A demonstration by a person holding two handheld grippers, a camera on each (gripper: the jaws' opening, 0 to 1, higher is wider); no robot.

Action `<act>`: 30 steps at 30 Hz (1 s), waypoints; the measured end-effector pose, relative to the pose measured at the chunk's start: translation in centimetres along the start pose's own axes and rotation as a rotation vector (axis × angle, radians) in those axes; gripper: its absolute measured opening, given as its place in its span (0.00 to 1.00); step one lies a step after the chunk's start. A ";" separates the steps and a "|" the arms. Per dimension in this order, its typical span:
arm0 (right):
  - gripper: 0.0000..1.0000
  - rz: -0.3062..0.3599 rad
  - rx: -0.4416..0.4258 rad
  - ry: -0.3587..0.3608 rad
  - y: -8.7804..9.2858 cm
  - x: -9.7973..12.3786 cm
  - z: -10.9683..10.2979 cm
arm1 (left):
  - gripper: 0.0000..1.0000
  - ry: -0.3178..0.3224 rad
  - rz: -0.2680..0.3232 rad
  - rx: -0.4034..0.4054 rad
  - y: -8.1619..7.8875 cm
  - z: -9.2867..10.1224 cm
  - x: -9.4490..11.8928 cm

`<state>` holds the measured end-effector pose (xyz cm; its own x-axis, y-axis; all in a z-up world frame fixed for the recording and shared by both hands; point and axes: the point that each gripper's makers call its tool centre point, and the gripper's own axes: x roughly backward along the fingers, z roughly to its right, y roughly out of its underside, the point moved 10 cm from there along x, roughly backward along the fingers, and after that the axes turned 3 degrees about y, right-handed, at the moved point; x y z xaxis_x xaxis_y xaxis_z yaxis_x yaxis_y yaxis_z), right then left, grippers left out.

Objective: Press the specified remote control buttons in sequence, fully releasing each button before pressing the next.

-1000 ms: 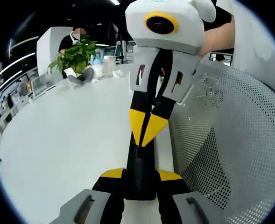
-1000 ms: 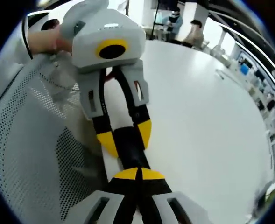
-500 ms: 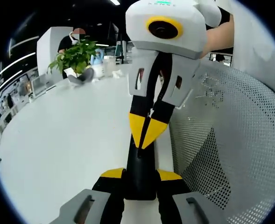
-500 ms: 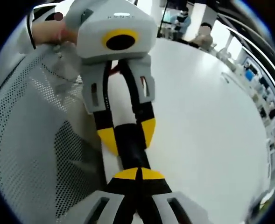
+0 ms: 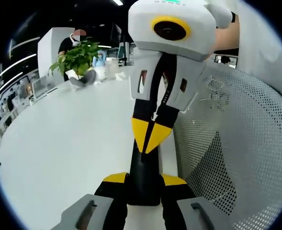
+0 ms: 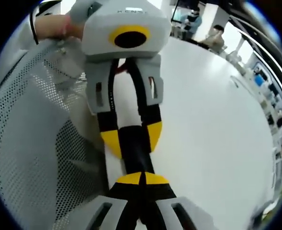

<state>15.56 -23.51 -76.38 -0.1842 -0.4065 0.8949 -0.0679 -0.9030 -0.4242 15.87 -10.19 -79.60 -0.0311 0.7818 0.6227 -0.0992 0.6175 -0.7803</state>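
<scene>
A slim black remote control [image 5: 143,167] stands along the middle of the left gripper view. My left gripper [image 5: 144,179] is shut on its sides with both yellow tips. From above, my right gripper [image 5: 149,136] comes down shut, and its joined yellow tips rest on the remote's upper face. In the right gripper view the same remote [image 6: 133,152] runs between the left gripper's [image 6: 132,139] yellow tips, and my right gripper [image 6: 141,178] is shut, with its tips against the remote's near end. The remote's buttons are hidden.
A wide white table [image 5: 59,143] lies under everything. A white mesh chair back [image 5: 236,143] stands close beside the remote, also seen as the mesh chair back [image 6: 30,143]. A potted plant [image 5: 78,57] sits at the table's far end. Hands [image 6: 50,28] hold the grippers.
The right gripper view has shifted a little, so the left gripper looks slightly larger and further right. The hold on the remote and the shut right tips are unchanged.
</scene>
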 end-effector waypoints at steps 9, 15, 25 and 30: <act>0.00 0.021 -0.025 0.021 0.2 0.1 -0.2 | 0.25 -0.001 -0.002 0.000 0.0 0.0 0.0; 0.00 0.027 -0.077 0.007 0.2 0.2 -0.1 | 0.25 -0.001 -0.001 0.001 0.0 0.0 0.0; 0.00 0.038 -0.041 -0.006 -0.2 0.3 -0.1 | 0.25 0.000 -0.001 0.001 0.0 0.0 0.0; 0.00 0.033 -0.031 -0.015 -0.4 -0.1 -0.1 | 0.25 0.000 0.001 0.003 0.0 0.0 0.0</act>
<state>15.47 -23.08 -76.27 -0.1719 -0.4384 0.8822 -0.0923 -0.8844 -0.4575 15.84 -10.17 -79.60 -0.0315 0.7822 0.6222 -0.1020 0.6168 -0.7805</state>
